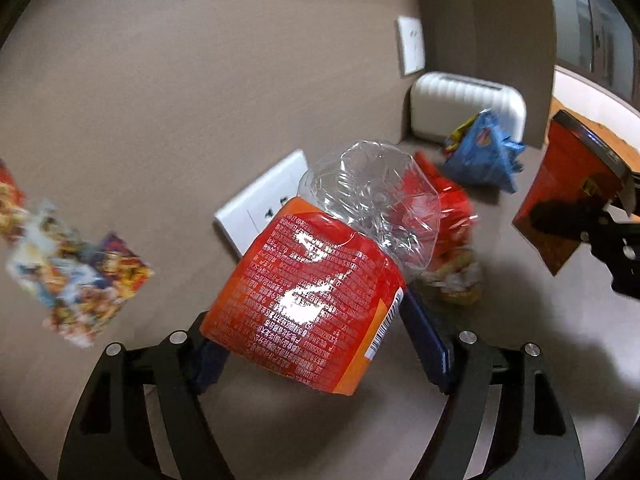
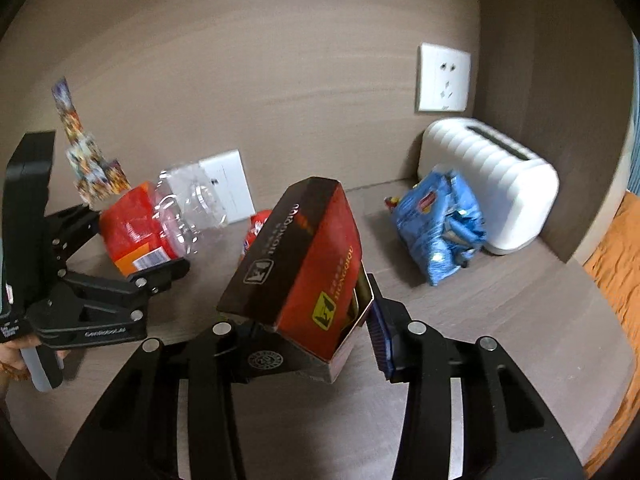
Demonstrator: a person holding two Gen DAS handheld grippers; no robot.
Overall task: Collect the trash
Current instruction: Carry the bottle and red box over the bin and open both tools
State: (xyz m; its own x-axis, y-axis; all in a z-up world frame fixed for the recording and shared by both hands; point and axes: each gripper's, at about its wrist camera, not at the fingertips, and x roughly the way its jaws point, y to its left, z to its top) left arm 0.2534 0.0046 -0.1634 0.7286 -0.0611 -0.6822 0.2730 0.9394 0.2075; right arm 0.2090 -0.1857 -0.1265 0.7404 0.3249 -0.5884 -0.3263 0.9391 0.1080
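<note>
My left gripper is shut on a crushed clear plastic bottle with a red-orange label and holds it above the counter; the bottle also shows in the right wrist view. My right gripper is shut on a red and black carton box, its flap open; the box also shows at the right of the left wrist view. A blue snack bag lies by the toaster. A red crumpled wrapper lies behind the bottle.
A white toaster stands in the back right corner. White wall sockets are on the brown wall. A colourful sticker strip is on the wall at left. An orange cloth lies beyond the counter's right edge.
</note>
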